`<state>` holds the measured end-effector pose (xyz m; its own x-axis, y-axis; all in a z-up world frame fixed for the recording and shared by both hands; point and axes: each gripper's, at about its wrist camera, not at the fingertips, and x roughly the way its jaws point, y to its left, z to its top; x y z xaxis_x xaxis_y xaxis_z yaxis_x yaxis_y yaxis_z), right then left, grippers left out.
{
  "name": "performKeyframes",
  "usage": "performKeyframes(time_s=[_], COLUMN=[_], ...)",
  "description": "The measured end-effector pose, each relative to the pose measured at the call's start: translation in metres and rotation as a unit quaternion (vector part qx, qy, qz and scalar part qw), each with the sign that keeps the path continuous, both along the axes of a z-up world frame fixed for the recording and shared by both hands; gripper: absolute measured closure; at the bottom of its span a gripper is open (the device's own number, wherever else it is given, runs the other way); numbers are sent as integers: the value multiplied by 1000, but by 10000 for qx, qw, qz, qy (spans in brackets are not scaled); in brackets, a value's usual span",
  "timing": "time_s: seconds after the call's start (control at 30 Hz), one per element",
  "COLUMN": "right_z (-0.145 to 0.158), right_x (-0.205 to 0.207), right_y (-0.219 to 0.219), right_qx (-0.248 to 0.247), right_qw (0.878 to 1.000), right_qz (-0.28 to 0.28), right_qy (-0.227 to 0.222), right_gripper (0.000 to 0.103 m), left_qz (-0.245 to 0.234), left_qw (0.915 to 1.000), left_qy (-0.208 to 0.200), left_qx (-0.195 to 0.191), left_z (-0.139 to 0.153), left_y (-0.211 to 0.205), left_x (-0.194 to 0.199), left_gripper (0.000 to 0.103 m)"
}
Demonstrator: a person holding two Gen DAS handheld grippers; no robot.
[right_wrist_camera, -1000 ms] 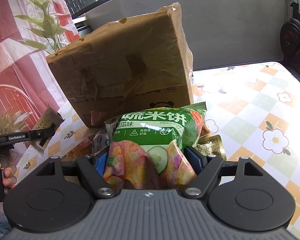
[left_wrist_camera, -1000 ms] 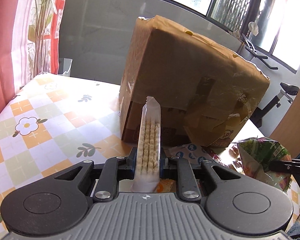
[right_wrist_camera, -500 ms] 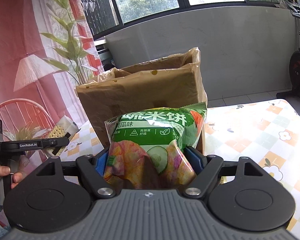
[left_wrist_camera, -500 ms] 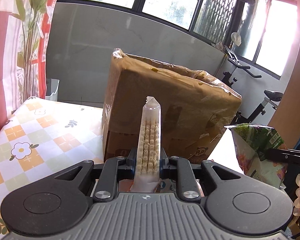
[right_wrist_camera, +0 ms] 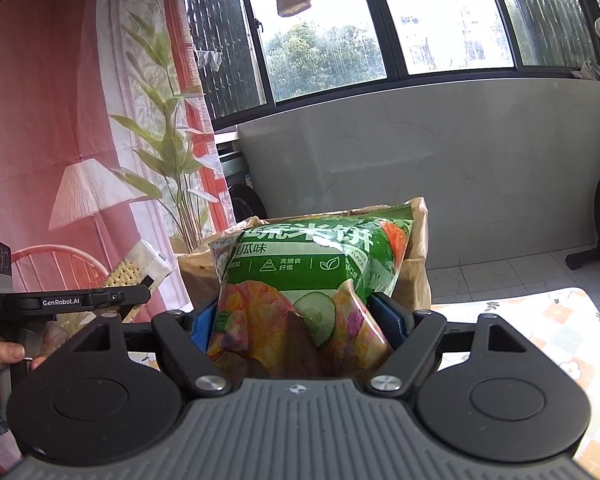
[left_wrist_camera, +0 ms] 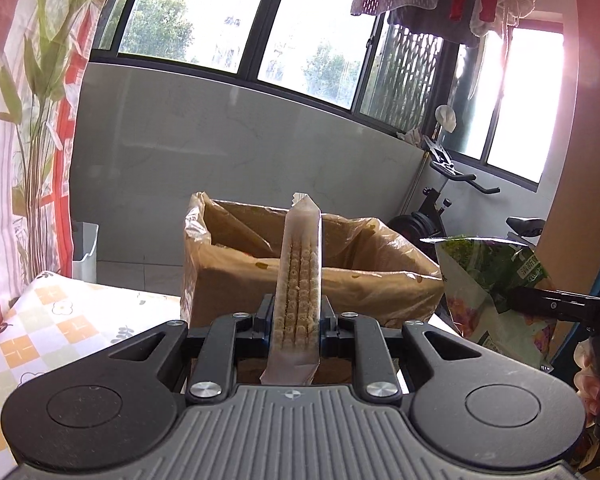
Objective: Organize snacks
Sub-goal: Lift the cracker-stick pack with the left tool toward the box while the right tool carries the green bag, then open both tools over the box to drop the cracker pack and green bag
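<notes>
Left wrist: left hand-held gripper clamps cracker pack; right hand-held gripper clamps chip bag.

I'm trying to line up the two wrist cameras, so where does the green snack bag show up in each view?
Left wrist view: the green snack bag is at the right edge, held by the right gripper.
Right wrist view: the bag fills the centre, pinched between that gripper's fingers.
Shared landmark: the open cardboard box on the table, behind the bag in the right view.
</notes>
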<state>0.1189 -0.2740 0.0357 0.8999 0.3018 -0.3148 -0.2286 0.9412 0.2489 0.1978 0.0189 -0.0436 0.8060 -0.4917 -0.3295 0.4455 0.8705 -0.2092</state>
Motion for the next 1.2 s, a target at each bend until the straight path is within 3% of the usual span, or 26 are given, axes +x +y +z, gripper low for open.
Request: performKeyframes(time_s=[0.37, 0.63, 0.87, 1.03, 1.1, 1.17, 1.2], right_z=[26, 24, 0, -16, -22, -26, -26], right_x=[74, 143, 196, 216, 221, 222, 222], right_y=[6, 21, 27, 25, 22, 19, 17], right_qx=[-409, -1097, -1321, -1177, -1103, -1059, -1034], right_qw=[9983, 9919, 9909, 9927, 9928, 9925, 9927], right_qz=[147, 33, -16, 8, 35, 31, 46], right_qy=[-380, -641, -260, 244, 471, 601, 618], right_gripper=[24, 24, 24, 22, 20, 19, 17], left_qz=[23, 187, 151, 104, 37, 39, 61], left_qw=[9999, 9998, 9996, 9989, 9989, 9990, 9990], left_qy=[-81, -16, 233, 464, 464, 441, 414], left_qx=[-92, -94, -41, -16, 37, 93, 126], left_z=[24, 31, 23, 13, 10, 9, 10], left_y=[-23, -41, -60, -70, -75, -79, -81], left_x=[46, 95, 132, 154, 157, 159, 158], left_gripper=[82, 82, 82, 81, 77, 51, 47])
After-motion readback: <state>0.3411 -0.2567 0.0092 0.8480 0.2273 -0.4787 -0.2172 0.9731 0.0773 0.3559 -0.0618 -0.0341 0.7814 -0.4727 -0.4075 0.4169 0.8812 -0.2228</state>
